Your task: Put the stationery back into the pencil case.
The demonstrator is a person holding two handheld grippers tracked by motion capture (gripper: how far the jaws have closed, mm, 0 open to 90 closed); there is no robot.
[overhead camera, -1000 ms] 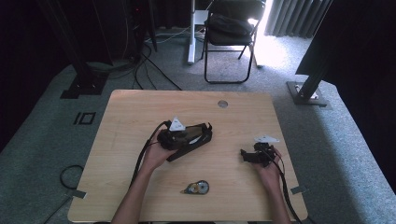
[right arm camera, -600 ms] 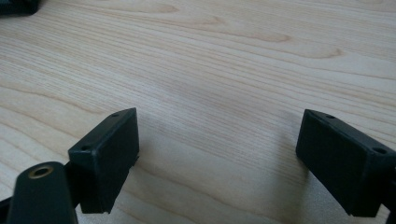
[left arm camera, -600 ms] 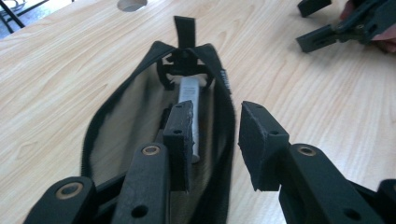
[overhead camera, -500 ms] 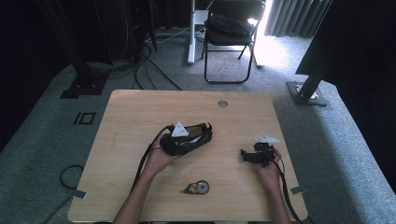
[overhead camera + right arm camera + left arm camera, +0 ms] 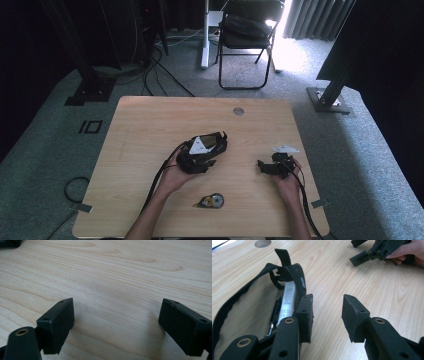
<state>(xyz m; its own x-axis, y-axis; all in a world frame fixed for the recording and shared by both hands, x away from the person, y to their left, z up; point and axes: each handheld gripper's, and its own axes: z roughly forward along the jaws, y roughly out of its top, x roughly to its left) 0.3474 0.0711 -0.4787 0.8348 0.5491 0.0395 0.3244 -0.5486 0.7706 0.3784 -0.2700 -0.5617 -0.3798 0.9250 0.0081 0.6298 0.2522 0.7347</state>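
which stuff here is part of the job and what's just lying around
In the job:
- black mesh pouch beside the left gripper, whose jaws have just been opening with nothing between them
- white tube inside the pouch
- right gripper, open over bare wood

Lying about:
- tape dispenser
- folding chair
- floor cables

Window glare beyond, soft tabletop shadows

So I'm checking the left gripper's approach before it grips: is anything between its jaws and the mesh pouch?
Nothing visible stands in the way. In the left gripper view the left gripper has just been opening; between its jaws is bare table. The black mesh pouch lies right beside its left jaw, with a white tube inside.
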